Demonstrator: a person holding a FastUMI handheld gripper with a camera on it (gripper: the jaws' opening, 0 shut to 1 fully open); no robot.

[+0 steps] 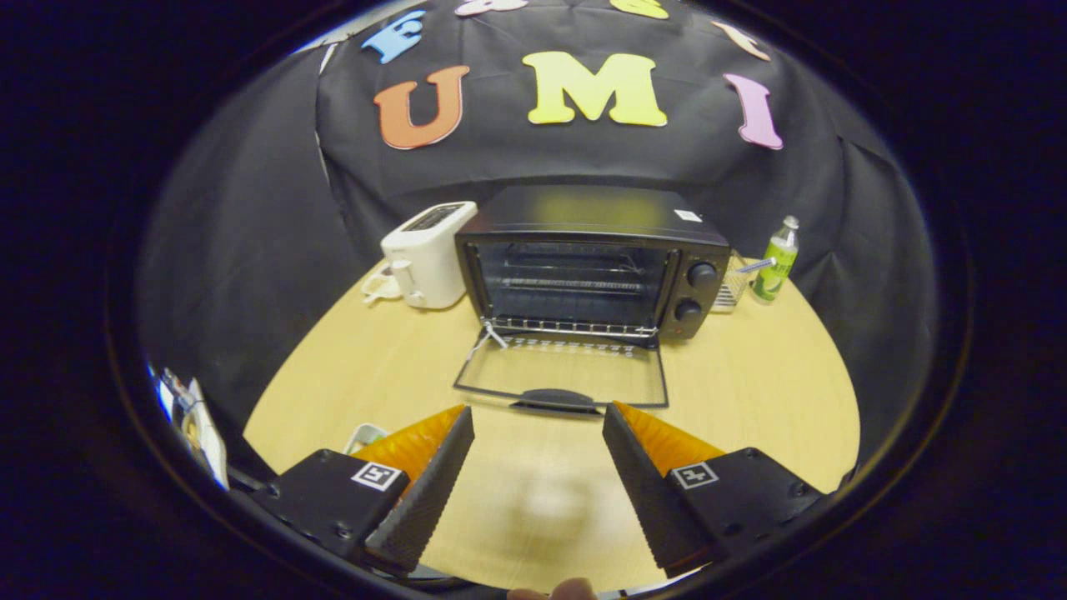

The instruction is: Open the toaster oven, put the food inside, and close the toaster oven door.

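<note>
Nearest me, the claw (538,417) gapes wide with nothing between its fingers, hovering over the pale wooden bench (750,400). Just ahead lies the black toaster oven's (592,258) glass door (563,371), folded flat onto the bench, its dark handle (554,400) toward me. I judge that door light but hinged and stiff, so the handle is my hold for closing. Inside the oven I see a bare wire rack (571,283), no food. Beside my left finger a small white dish-like thing (364,435) peeks out, perhaps holding the food; I cannot tell.
</note>
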